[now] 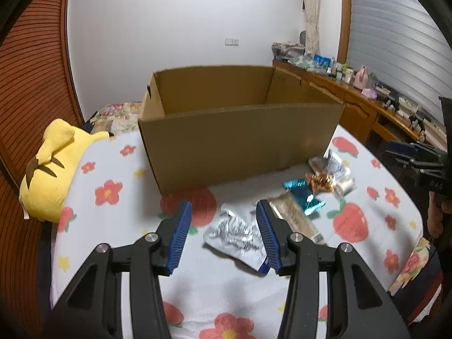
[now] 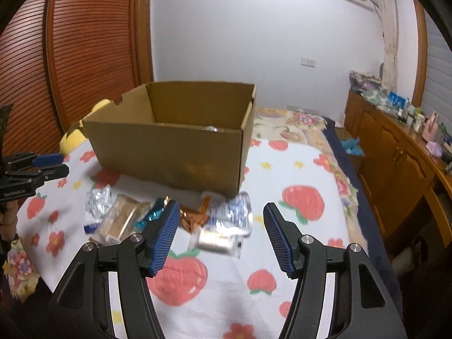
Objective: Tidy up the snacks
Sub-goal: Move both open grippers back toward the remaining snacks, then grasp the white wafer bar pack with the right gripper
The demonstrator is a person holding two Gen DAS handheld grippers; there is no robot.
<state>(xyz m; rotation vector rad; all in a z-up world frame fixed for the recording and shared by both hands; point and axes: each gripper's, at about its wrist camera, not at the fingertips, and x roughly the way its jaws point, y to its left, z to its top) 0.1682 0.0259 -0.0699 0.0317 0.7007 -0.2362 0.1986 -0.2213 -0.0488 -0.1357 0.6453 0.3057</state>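
Lying crinkled, silver snack pouch (image 1: 238, 237), teal foil wrapper (image 1: 303, 196), open cardboard box (image 1: 240, 144)

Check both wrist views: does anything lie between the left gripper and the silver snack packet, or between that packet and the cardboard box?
Nothing visible does. The left gripper hangs open above the silver packet; only bare bedsheet separates it from the open-topped cardboard box.

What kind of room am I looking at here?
Most likely a bedroom: a bed under a floral bedsheet, a yellow plush toy beside the cardboard box, and a cluttered wooden sideboard along the wall.
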